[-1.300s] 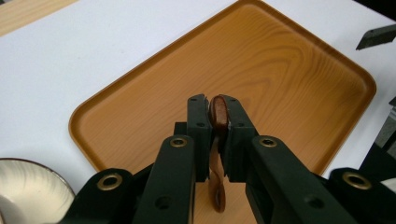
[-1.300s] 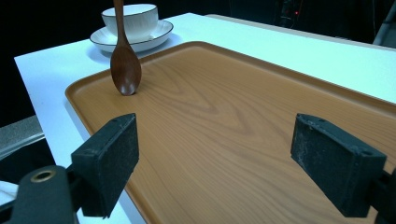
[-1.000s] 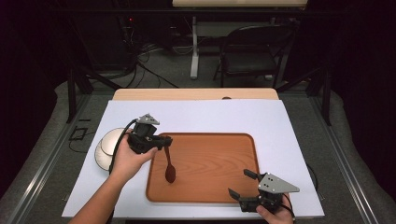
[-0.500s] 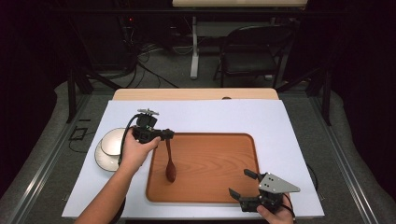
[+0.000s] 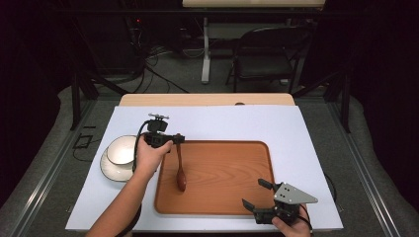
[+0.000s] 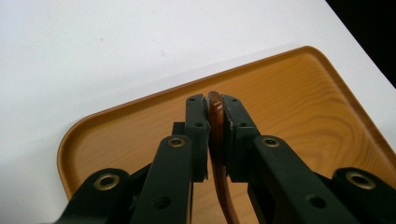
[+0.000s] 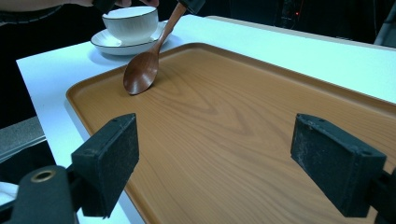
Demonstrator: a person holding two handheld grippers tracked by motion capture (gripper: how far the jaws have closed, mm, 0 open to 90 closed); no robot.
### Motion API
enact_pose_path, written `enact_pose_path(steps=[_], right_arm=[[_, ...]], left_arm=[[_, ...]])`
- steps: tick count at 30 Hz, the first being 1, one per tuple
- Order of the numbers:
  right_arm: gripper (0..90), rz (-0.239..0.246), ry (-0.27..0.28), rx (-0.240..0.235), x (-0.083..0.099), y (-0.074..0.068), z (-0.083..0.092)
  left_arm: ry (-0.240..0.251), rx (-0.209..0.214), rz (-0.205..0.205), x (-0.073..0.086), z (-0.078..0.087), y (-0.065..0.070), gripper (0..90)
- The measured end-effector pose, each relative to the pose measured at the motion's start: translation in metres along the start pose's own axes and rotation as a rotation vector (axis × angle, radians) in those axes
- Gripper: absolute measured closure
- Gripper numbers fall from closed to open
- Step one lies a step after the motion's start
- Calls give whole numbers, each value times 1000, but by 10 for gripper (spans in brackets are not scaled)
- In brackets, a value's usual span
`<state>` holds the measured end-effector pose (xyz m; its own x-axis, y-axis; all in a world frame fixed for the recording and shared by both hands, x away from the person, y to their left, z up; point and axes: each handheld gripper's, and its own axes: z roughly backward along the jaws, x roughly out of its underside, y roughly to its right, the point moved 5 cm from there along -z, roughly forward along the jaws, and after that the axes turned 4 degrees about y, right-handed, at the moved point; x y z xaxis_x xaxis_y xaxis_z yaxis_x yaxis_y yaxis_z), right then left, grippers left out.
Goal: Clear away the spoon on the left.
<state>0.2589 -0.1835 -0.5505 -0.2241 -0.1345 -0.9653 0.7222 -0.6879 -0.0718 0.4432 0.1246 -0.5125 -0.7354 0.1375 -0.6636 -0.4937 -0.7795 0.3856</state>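
A person works at a white-covered table with a gripper in each hand. At centre left of the high view, the left gripper has its fingers pinching the end of the handle of a dark wooden spoon. The spoon hangs tilted, its bowl low over or resting on the left part of a wooden tray. Compared with a second ago, the left hand has shifted toward the upper left and the spoon's handle has risen. This suggests the spoon is being lifted off the tray, perhaps toward the white cup and saucer just left of the tray. At lower right, the right gripper rests over the tray's near edge as before, fingers spread wide and holding nothing.
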Motion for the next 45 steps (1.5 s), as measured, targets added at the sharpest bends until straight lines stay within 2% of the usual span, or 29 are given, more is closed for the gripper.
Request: enact_pose_path(steps=[6, 9, 12, 22, 33, 45], right_arm=[[149, 3, 2, -3, 0, 0, 0], [149, -1, 5, -2, -1, 0, 0], [149, -1, 5, -1, -1, 0, 0], [149, 4, 3, -3, -1, 0, 0], [149, 4, 2, -4, -1, -1, 0], [149, 3, 2, -5, -1, 0, 0]], left_arm=[[0, -17, 33, 3, -11, -5, 816], [-4, -31, 34, 5, -13, -7, 813], [-2, -27, 45, 6, -14, -7, 812], [-20, -47, 42, 14, -24, -9, 793], [-23, -67, 62, 20, -29, -14, 757], [-30, -141, 70, 24, -36, -18, 715]])
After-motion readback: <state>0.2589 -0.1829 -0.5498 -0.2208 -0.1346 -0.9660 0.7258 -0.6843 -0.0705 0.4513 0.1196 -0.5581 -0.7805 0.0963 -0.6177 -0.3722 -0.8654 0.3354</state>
